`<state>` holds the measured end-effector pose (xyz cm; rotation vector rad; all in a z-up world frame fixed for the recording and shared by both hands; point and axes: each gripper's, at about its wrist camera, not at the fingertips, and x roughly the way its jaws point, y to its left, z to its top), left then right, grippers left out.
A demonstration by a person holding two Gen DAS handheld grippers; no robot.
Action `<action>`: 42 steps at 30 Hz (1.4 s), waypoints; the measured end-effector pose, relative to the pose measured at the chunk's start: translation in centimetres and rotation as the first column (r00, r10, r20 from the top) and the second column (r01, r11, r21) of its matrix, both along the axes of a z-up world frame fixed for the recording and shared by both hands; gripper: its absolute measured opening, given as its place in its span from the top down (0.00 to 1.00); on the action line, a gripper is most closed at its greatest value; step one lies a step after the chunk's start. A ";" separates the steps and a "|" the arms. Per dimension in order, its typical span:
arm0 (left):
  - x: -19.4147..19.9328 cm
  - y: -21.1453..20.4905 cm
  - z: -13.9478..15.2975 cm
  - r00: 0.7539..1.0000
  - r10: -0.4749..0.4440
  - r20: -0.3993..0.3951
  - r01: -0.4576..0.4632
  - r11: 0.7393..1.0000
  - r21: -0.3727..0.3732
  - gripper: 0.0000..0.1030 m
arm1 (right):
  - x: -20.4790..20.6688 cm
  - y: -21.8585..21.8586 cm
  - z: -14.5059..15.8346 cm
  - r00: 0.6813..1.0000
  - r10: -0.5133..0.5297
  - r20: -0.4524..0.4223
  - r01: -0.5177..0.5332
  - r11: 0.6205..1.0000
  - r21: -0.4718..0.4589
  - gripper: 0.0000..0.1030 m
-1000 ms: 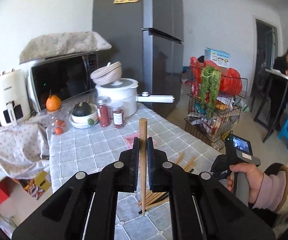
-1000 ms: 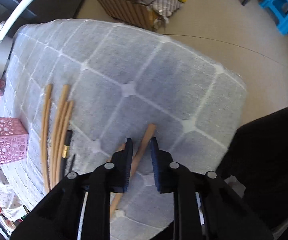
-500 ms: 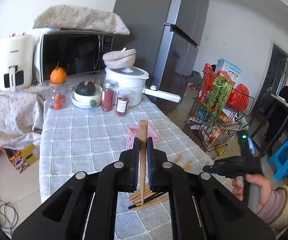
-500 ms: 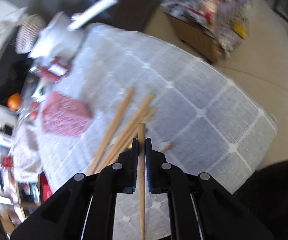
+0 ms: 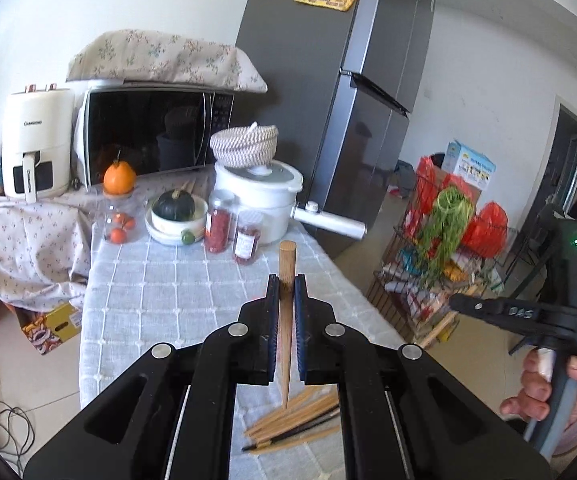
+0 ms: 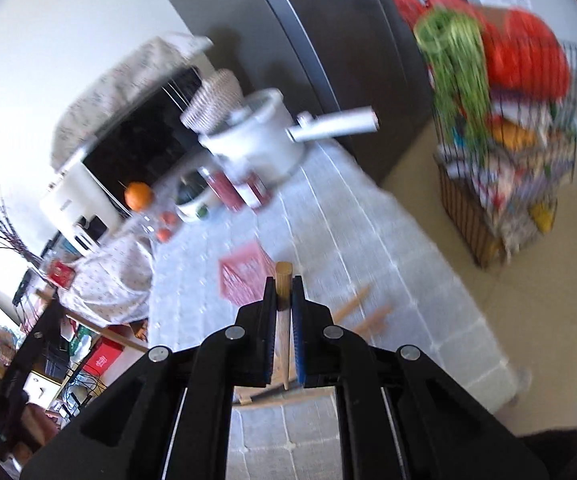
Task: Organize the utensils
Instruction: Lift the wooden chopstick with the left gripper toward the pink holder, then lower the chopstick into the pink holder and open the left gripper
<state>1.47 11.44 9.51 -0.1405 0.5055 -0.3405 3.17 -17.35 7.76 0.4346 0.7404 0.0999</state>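
Keep each hand-held gripper, left (image 5: 286, 284) and right (image 6: 284, 286), closed on its upright chopstick (image 5: 287, 264), steer toward pink holder (image 6: 244, 276) at 11 o'clock on tabletop (image 5: 160, 280), then lower thin end first.

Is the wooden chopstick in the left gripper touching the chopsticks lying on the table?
Apart. The left wrist view shows the left gripper holding the wooden chopstick upright, its pointed tip hanging above the pile of chopsticks on the checked tablecloth.
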 end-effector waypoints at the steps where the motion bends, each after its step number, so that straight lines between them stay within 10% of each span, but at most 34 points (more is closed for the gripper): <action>1: 0.6 -0.2 0.7 1.000 0.011 0.009 -0.010 1.000 -0.010 0.93 | 0.2 -0.1 1.2 1.000 0.003 0.023 -0.003 1.000 -0.011 0.93; 12: 9.3 -3.3 2.7 0.992 0.123 0.034 -0.121 0.992 -0.034 0.93 | 5.7 0.7 9.5 0.970 0.056 0.236 -0.041 0.997 -0.066 0.93; 22: 13.2 -4.7 -4.2 0.985 0.130 -0.115 -0.128 0.991 0.029 0.89 | 11.8 3.1 5.2 0.975 0.127 0.181 -0.114 0.990 -0.081 0.93; 32: 9.1 -1.9 -0.5 0.980 0.196 0.017 -0.194 0.976 -0.096 0.83 | 13.8 5.0 3.2 0.975 0.148 0.165 -0.131 0.985 -0.113 0.93; 42: 10.4 -0.7 -2.3 0.978 0.198 -0.067 -0.204 0.973 -0.108 0.82 | 15.4 7.2 0.8 0.975 0.183 0.124 -0.164 0.975 -0.151 0.89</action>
